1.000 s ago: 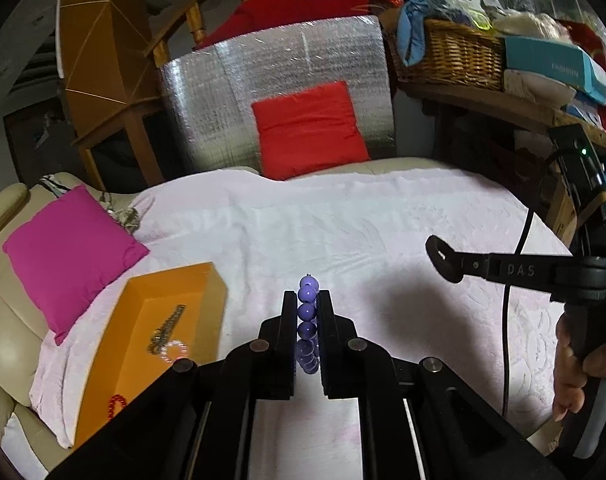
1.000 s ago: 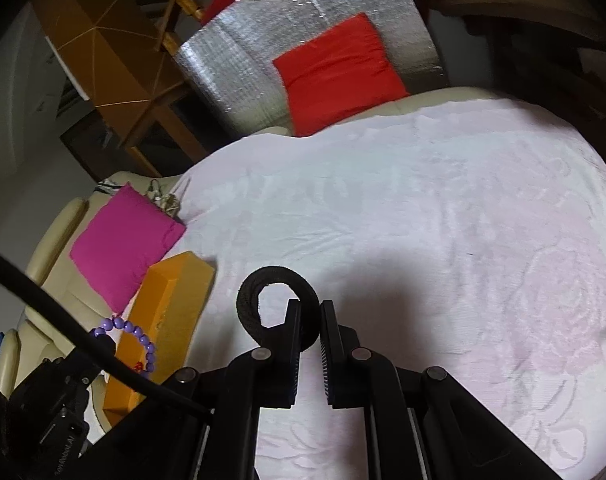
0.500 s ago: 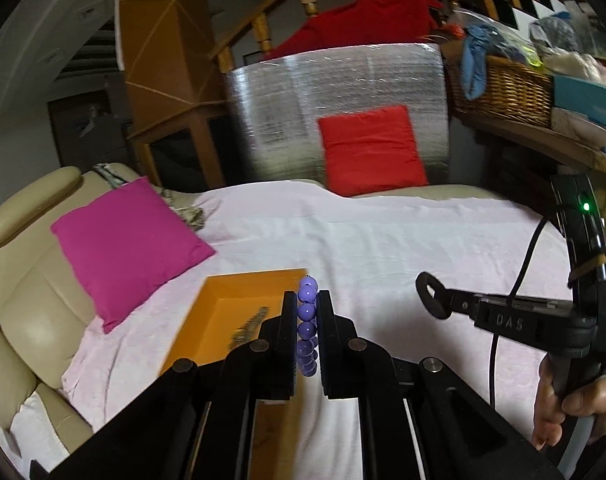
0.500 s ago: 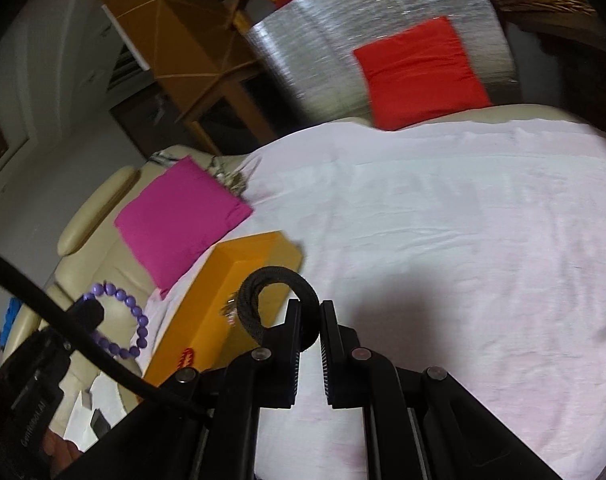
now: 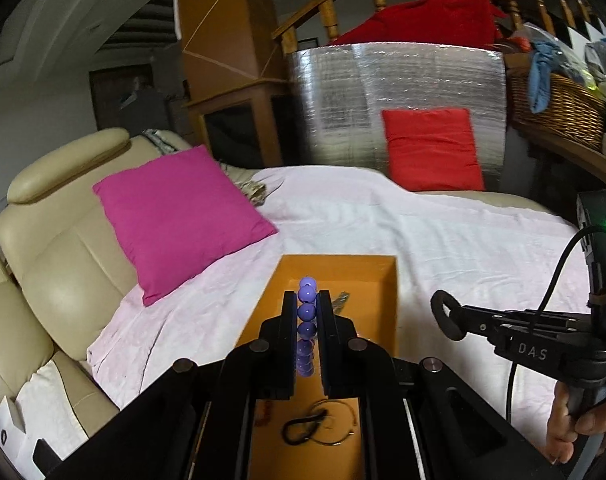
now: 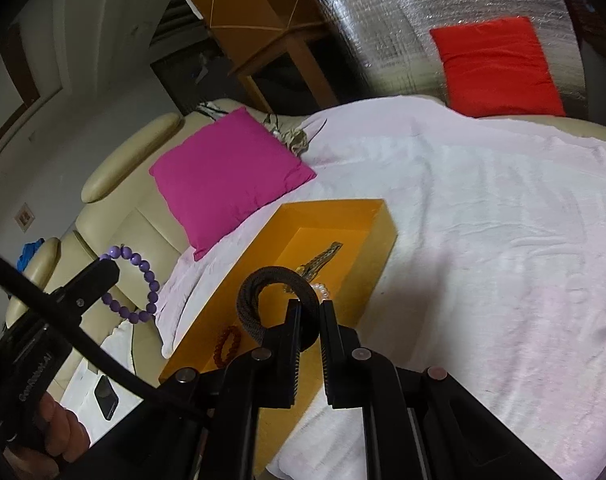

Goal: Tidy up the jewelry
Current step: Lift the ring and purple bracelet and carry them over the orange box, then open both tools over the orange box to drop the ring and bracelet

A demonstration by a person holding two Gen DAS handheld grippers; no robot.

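Note:
My left gripper (image 5: 307, 308) is shut on a purple bead bracelet (image 5: 306, 312) and holds it above the orange box (image 5: 335, 272). The same bracelet hangs from it in the right wrist view (image 6: 137, 280). My right gripper (image 6: 309, 308) is shut on a dark braided cord bracelet (image 6: 259, 296) over the orange box (image 6: 339, 216); it also shows in the left wrist view (image 5: 447, 316), right of the box. Inside the box lie a metal chain piece (image 6: 321, 258), a red bead bracelet (image 6: 227, 344), a black loop (image 5: 303, 428) and a thin hoop (image 5: 339, 424).
The box sits on a white-pink cloth (image 6: 483, 220) spread over a cream sofa (image 5: 55, 264). A magenta cushion (image 5: 179, 212) lies left of the box, a red cushion (image 5: 431, 148) at the back. A phone (image 6: 106, 396) lies on white paper at lower left.
Both grippers have moved left, from over the cloth to over the orange box, each still holding its bracelet.

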